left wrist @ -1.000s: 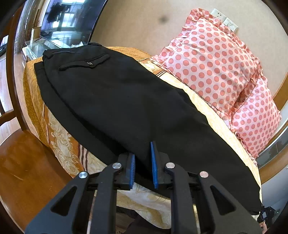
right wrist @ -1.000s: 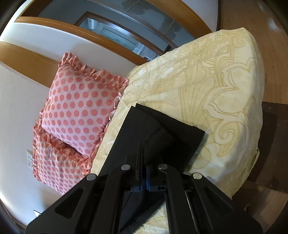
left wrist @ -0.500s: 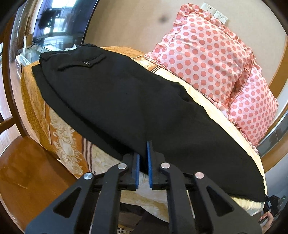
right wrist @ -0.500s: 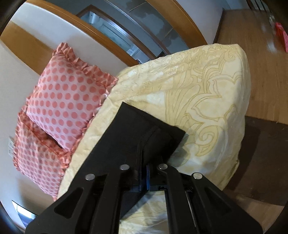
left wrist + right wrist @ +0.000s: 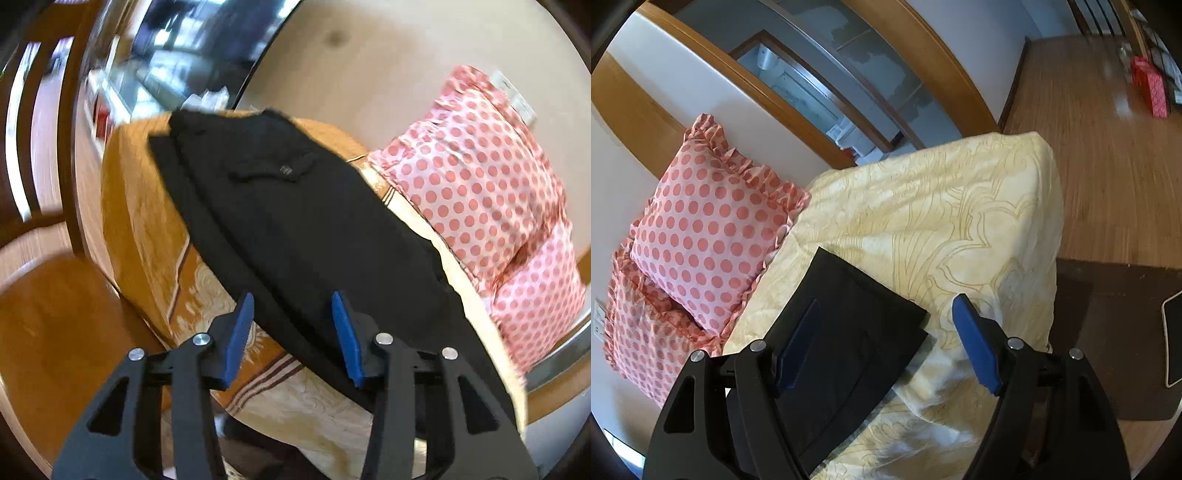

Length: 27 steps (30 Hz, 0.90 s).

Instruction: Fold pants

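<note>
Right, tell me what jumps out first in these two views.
The black pants stretch lengthwise across the pale patterned bedspread, hem end squared off in the right wrist view. Pink polka-dot pillows lean against the wall behind them. Both the left gripper and the right gripper hang open over the fabric's near edge.

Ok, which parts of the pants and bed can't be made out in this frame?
- Left wrist view: the far waistband end of the pants is motion-blurred; their near edge is hidden behind the left gripper.
- Right wrist view: the right gripper and the bottom edge cut off all but the hem end.
</note>
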{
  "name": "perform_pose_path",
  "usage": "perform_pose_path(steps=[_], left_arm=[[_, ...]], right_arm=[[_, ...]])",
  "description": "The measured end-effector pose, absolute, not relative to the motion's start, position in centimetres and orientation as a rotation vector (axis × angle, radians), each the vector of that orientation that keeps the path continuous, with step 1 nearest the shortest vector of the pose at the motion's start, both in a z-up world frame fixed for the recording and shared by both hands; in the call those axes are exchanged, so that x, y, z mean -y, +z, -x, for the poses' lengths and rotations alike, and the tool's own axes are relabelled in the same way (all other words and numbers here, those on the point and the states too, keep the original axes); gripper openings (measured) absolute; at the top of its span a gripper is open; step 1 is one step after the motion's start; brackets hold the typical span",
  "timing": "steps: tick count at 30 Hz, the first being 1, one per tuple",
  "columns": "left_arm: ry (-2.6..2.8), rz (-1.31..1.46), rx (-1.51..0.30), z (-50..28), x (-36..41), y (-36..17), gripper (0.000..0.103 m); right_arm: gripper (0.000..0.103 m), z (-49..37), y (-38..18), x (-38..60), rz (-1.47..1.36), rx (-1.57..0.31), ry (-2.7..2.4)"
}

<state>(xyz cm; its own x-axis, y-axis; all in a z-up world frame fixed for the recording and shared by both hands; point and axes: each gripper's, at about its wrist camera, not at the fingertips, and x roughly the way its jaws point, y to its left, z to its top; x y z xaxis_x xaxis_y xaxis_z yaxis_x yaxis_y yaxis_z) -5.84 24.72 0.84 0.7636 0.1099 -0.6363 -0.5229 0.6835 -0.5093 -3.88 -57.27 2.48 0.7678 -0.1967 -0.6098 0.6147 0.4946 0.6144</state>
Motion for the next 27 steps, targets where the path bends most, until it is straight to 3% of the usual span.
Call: perform_pose_path(steps=[8,13,16,18,22,24,25,27], left_arm=[[0.297,0.843,-0.589,6.2,-24.5,0.4,0.028],[0.157,0.988,-0.612,5.2,-24.6,-0.6,0.025],[0.179,1.017,-0.612,4.8,-24.8,-1.2,0.006],[0.200,1.012,-0.593,5.3,-24.6,-1.1,0.004],[0.249,0.883,-0.611,5.7,-23.2,-0.5,0.005],[0.258,0.858,-0.607,6.0,-23.2,-0.4,0.011],[0.278,0.847,-0.598,6.2,-23.2,-0.1,0.014],[0.393,0.751,-0.554,6.9,-23.0,1.2,0.034]], right_arm=[[0.076,3.1,2.8,56.8,-0.928,-0.500,-0.495],[0.076,3.1,2.4,56.8,-0.940,-0.505,-0.495],[0.076,3.1,2.5,56.6,-0.938,-0.507,-0.480],[0.076,3.1,2.7,56.4,-0.926,-0.508,-0.475],[0.077,3.2,2.8,56.5,-0.934,-0.510,-0.476],[0.077,3.2,2.4,56.7,-0.960,-0.525,-0.481],[0.077,3.2,2.3,56.7,-0.969,-0.521,-0.478],[0.077,3.4,2.4,56.6,-0.975,-0.516,-0.487]])
